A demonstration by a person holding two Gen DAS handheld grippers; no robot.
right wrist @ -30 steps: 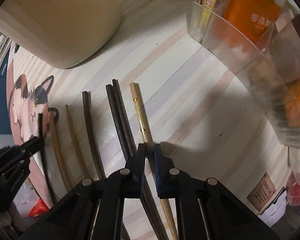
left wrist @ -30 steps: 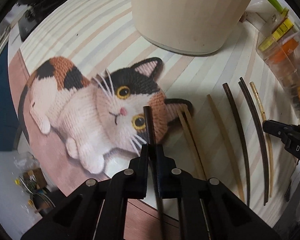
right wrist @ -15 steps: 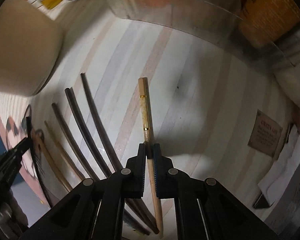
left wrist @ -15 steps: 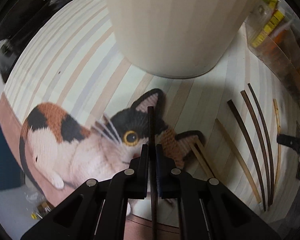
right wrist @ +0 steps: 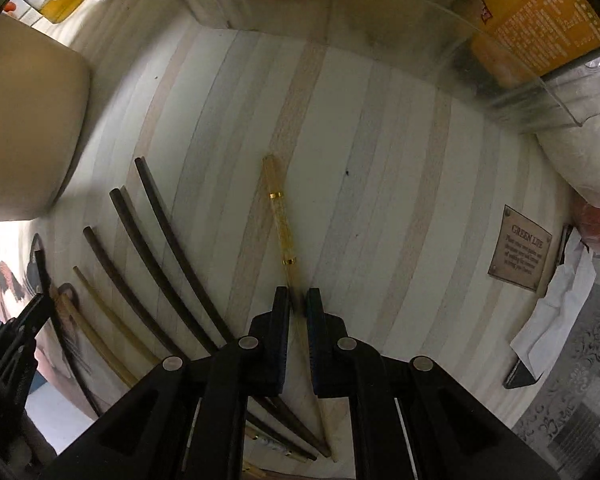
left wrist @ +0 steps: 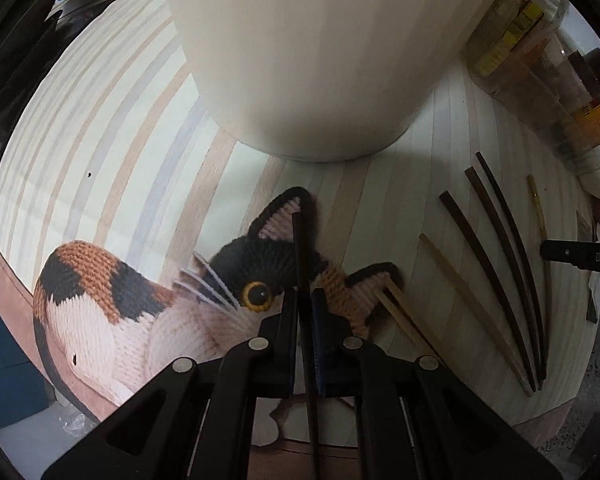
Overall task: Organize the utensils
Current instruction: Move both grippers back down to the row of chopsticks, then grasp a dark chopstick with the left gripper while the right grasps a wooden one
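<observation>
dark chopstick clamped in left hand-held gripper.

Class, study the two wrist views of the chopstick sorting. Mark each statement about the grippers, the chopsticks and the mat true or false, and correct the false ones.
1. The left gripper is shut on a dark chopstick. True.
2. The right gripper holds nothing. False: its jaws clamp the amber chopstick with gold bands.
3. Several chopsticks lie on the striped mat between the grippers. True.
4. The cat picture shows a grey tabby. False: it is a calico.
</observation>
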